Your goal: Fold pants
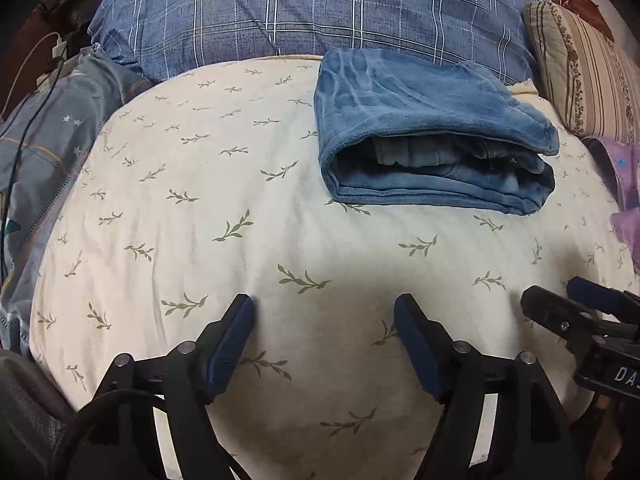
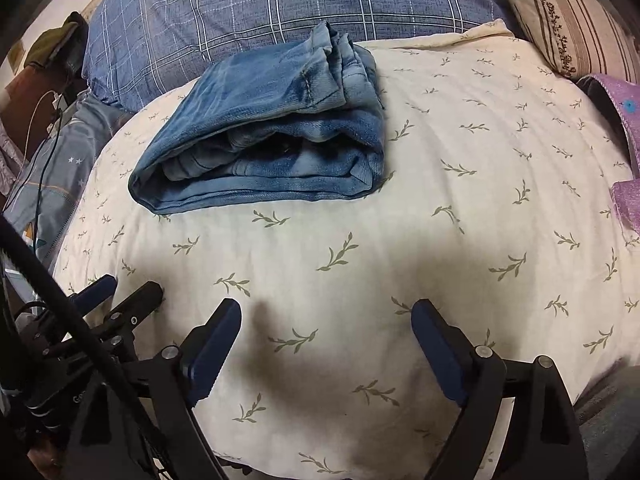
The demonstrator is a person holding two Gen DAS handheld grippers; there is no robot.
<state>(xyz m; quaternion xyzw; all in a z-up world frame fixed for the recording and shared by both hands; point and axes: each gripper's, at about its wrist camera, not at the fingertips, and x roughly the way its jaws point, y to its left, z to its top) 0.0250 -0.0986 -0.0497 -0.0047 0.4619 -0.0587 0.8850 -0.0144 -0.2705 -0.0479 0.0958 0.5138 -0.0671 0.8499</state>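
Note:
Blue denim pants (image 1: 432,128) lie folded into a thick bundle on a cream leaf-print bedcover (image 1: 200,220), their open folded edge facing me. In the right wrist view the pants (image 2: 272,132) sit upper left on the bedcover (image 2: 460,220). My left gripper (image 1: 324,308) is open over bare cover, well short of the pants, nothing between its blue pads. My right gripper (image 2: 326,312) is open too, over bare cover. Each gripper shows in the other's view: the right gripper (image 1: 576,300) at the right edge, the left gripper (image 2: 120,288) at lower left.
A blue plaid pillow (image 1: 304,8) lies behind the pants. A striped floral pillow (image 1: 584,72) is at the right, purple fabric (image 1: 628,200) below it. A grey star-print quilt (image 1: 48,140) and a charger cable (image 1: 24,92) lie at the left.

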